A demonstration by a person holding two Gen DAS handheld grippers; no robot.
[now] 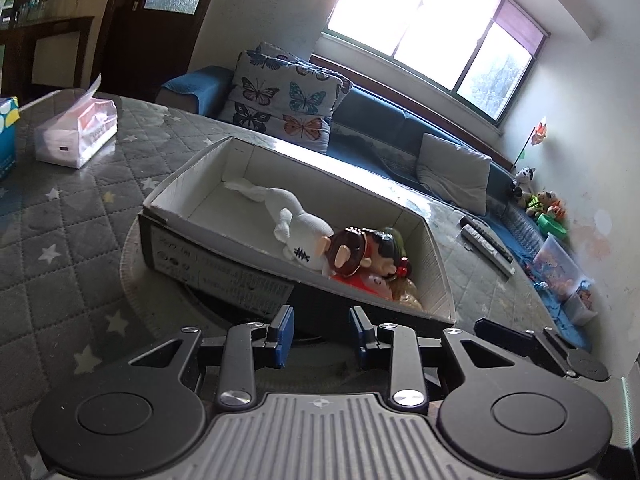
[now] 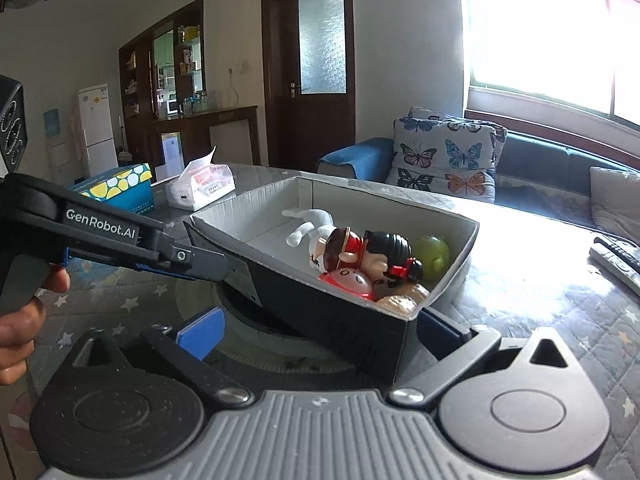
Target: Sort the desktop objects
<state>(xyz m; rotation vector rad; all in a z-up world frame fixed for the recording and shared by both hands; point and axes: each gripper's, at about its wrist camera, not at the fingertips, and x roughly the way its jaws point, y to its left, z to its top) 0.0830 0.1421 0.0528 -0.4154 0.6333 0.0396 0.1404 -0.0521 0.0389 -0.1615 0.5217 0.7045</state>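
a cardboard box (image 2: 320, 240), tilted over a round dark mat (image 2: 256, 320) on the quilted desk (image 1: 60, 240), far end raised, near corner low. white inside, black outside, thin walls: probably light and stiff enough to lift by a wall, yet likely to buckle under a hard squeeze. inside, a loose heap slid toward the low end: white sock doll (image 1: 296, 224), brown-and-red figurine (image 2: 360, 252), green ball (image 2: 432, 256), red toy (image 2: 352, 280), tan piece (image 2: 404, 304). mostly hard plastic by the look, so apt to roll and shift the weight when the box tips; best gripped on a wall near a corner, box kept level.

right gripper (image 2: 320, 320) spread wide, blue pads either side of the box's low corner, left pad (image 2: 200, 332) clear of the cardboard, right pad (image 2: 440, 328) just beside the end wall; contact not certain.

left gripper (image 1: 320, 332) half-spread, nothing between the pads in its own view, box's long black wall just ahead and above. from the right wrist view, its fingers (image 2: 200, 264) reach the box's near-left edge; touching or merely in front of it, cannot tell.

tissue pack (image 2: 200, 188) and dotted blue box (image 2: 116, 188) well apart at the far side of the desk; remote controls (image 1: 488, 244) off to the right.
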